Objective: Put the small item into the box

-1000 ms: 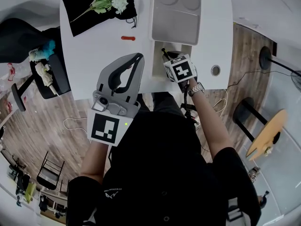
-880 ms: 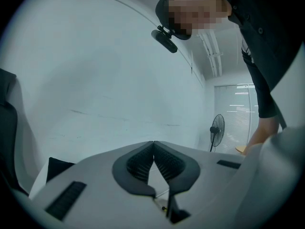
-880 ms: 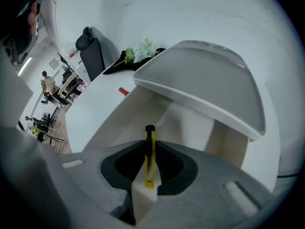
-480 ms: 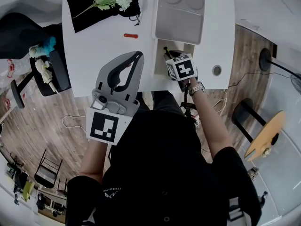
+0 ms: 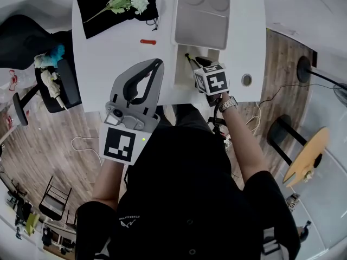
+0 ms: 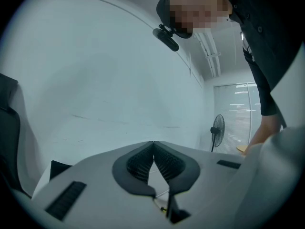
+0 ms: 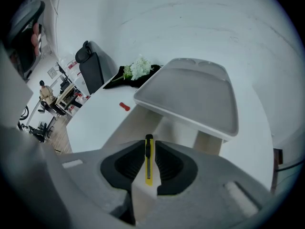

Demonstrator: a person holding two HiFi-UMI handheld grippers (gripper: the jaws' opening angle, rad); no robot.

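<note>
A yellow utility knife (image 7: 148, 162) with a black tip is clamped between the pads of my right gripper (image 7: 149, 146). In the head view this gripper (image 5: 192, 62) hangs over the near end of the open box (image 5: 182, 72), and the knife's tip (image 5: 188, 57) points into it. The box's grey lid (image 5: 201, 15) stands raised behind the opening; it also shows in the right gripper view as the lid (image 7: 193, 99). My left gripper (image 5: 156, 65) is held high off the table, left of the box. Its jaws are shut with nothing between them, and it (image 6: 153, 144) faces a bare wall.
A small red item (image 5: 148, 41) lies on the white table (image 5: 103, 64) left of the box. A black cloth with white flowers (image 5: 116, 1) is at the far left corner. A black chair (image 5: 32, 42) stands off the table's left edge.
My right gripper has drifted a little right over the box with the knife still in it. The left gripper has barely moved.
</note>
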